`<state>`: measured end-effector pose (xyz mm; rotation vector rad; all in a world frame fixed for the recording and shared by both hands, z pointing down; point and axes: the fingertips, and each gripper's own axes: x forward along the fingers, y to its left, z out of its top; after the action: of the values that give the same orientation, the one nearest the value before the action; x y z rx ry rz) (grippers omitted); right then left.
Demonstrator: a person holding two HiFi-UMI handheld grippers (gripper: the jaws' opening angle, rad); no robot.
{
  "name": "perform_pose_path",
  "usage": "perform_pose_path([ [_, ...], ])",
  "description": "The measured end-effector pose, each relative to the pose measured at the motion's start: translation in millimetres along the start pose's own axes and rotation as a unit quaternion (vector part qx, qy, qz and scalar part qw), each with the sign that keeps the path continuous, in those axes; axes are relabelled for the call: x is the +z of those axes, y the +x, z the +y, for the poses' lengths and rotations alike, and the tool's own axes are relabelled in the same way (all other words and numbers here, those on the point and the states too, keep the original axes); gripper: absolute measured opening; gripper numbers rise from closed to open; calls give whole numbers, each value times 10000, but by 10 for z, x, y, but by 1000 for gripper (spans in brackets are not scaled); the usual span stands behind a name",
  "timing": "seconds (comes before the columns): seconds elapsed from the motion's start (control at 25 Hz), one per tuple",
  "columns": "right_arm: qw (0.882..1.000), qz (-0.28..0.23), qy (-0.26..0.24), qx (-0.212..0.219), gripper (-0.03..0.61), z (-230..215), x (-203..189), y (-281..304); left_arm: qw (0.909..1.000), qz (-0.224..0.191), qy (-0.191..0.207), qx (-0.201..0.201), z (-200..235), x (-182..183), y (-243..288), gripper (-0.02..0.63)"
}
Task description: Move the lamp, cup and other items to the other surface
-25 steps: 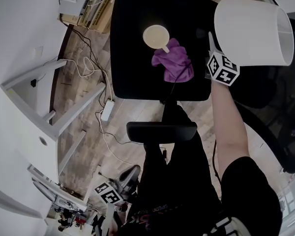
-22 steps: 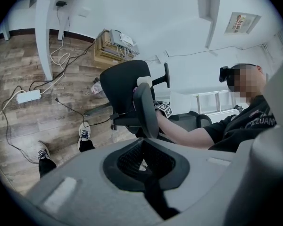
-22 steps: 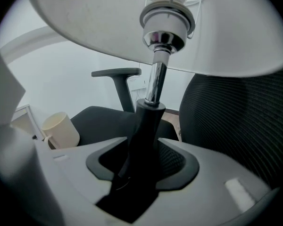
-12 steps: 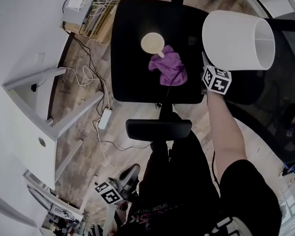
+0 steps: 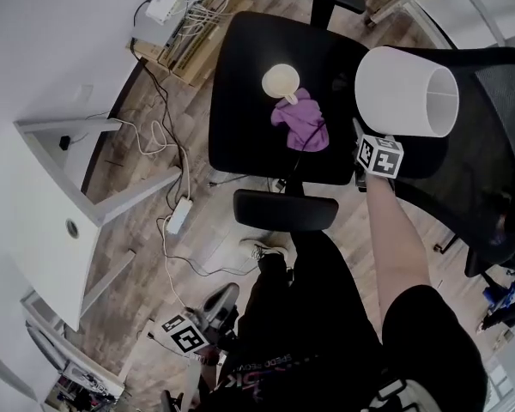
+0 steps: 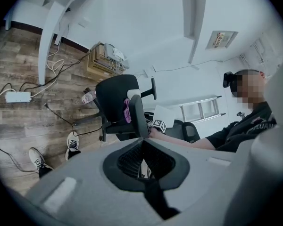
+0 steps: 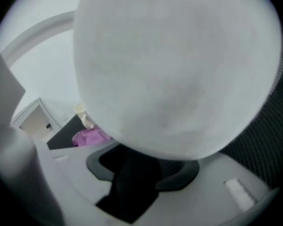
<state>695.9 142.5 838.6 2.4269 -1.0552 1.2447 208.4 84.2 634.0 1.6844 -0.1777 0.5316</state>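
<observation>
My right gripper (image 5: 366, 148) is shut on the lamp, whose dark stem sits between the jaws (image 7: 141, 166). The white lampshade (image 5: 403, 91) is tipped on its side, open end to the right, above the right edge of the black chair seat (image 5: 249, 93). It fills most of the right gripper view (image 7: 179, 65). On the seat stand a cream cup (image 5: 280, 82) and, touching it, a crumpled purple cloth (image 5: 302, 120). My left gripper (image 5: 215, 307) hangs low beside my leg, shut with nothing in it (image 6: 142, 142).
The seat belongs to an office chair with armrests (image 5: 285, 209) and a mesh backrest (image 5: 489, 144). A white desk (image 5: 43, 204) stands at the left. Cables and a power strip (image 5: 178, 215) lie on the wooden floor. A box of cables (image 5: 197, 24) sits by the wall.
The right gripper has carried the lamp a little nearer to me along the seat's right side. The shade has tipped further over. The left gripper has barely shifted.
</observation>
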Motion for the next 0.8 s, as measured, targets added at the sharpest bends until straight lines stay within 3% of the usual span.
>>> perform_pose_path([
  [0.4, 9998, 67, 49, -158, 192, 103, -4, -555, 9981, -435, 289, -338, -102, 72, -418, -5],
  [0.8, 9996, -207, 181, -58, 177, 228, -4, -1165, 9930, -850, 597, -554, -124, 137, -847, -5],
])
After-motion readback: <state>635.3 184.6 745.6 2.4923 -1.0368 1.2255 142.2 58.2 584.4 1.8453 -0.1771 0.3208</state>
